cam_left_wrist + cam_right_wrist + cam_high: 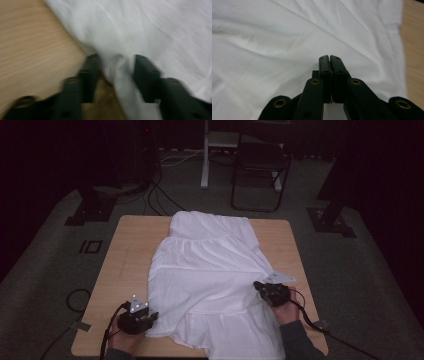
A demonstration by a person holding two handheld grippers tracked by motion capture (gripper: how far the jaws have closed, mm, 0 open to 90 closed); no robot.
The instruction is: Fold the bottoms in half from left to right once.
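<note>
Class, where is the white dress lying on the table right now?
In the high view the white dress lies spread down the middle of the wooden table, its near hem between the left gripper and the right gripper.

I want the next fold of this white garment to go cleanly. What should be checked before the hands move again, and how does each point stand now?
1. Left gripper has cloth between its jaws: ok, a bunched edge of the white garment sits in the gap; whether the jaws press on it, cannot tell.
2. Right gripper holds cloth: cannot tell; its jaws are shut together over the garment, with no fold visible between them.
3. Garment fully on the table: not ok, its near hem reaches the front edge.
4. Garment lies flat: not ok, creases run across it.
5. Left gripper view sharp enough to judge the grip: not ok, blurred.
</note>
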